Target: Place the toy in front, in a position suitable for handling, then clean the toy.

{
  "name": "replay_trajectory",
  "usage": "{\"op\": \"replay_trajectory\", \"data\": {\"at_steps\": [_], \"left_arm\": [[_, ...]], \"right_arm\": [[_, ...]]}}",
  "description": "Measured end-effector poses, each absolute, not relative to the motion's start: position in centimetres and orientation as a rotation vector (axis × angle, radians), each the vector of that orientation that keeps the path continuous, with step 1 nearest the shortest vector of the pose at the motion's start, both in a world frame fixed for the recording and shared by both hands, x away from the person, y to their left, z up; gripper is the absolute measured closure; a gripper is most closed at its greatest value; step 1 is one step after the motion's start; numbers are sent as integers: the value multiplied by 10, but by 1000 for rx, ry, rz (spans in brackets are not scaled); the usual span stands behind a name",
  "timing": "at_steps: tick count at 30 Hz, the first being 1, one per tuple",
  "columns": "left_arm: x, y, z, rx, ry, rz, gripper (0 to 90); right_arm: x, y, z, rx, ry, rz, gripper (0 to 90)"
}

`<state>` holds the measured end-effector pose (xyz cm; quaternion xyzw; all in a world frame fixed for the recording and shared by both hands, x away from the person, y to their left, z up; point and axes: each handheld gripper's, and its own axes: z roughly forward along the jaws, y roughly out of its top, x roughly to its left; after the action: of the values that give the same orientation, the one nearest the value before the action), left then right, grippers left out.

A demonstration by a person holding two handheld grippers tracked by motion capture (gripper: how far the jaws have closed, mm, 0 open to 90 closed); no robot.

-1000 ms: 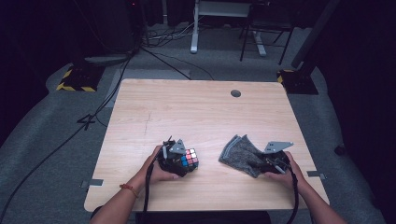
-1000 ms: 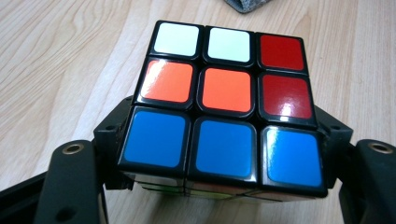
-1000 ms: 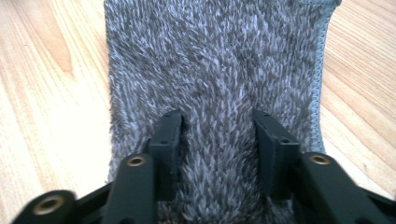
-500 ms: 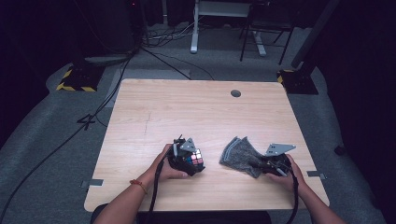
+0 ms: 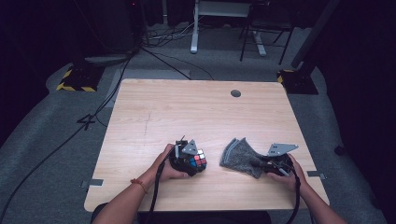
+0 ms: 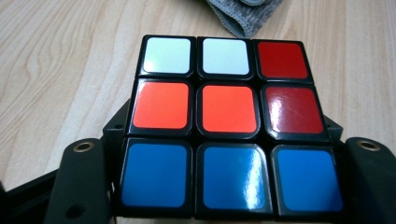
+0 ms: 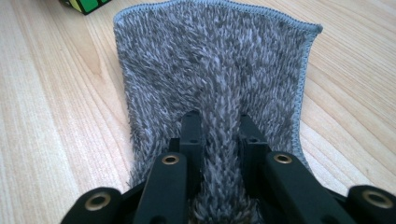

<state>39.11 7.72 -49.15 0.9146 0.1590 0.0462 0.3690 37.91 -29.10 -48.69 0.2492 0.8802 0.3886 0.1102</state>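
Note:
A scrambled puzzle cube (image 5: 198, 161) sits between the jaws of my left gripper (image 5: 188, 163) at the front of the wooden table (image 5: 187, 112). In the left gripper view the cube (image 6: 226, 109) shows white, orange, red and blue stickers, with a black jaw on each side; these jaws have just been closing on it. My right gripper (image 5: 261, 164) is shut on a bunched fold of a grey fluffy cloth (image 5: 238, 151). In the right gripper view its jaws (image 7: 219, 126) pinch a ridge of the cloth (image 7: 210, 56), having just closed further.
A round cable hole (image 5: 236, 93) lies near the table's far edge. A corner of the cube (image 7: 86, 4) lies just beyond the cloth in the right gripper view. Cables, yellow-black floor blocks (image 5: 74, 79) and desk legs stand on the floor behind.
My left hand has shifted the cube a little to the right, toward the cloth, and turned it slightly. The right hand and the cloth have stayed in place.

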Motion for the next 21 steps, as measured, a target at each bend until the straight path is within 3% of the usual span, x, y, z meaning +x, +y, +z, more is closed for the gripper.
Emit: {"op": "replay_trajectory", "data": {"at_steps": [21], "left_arm": [[384, 69, -474, 2359, 367, 157, 335]], "right_arm": [[378, -285, -466, 739, 2488, 1294, 768]]}}
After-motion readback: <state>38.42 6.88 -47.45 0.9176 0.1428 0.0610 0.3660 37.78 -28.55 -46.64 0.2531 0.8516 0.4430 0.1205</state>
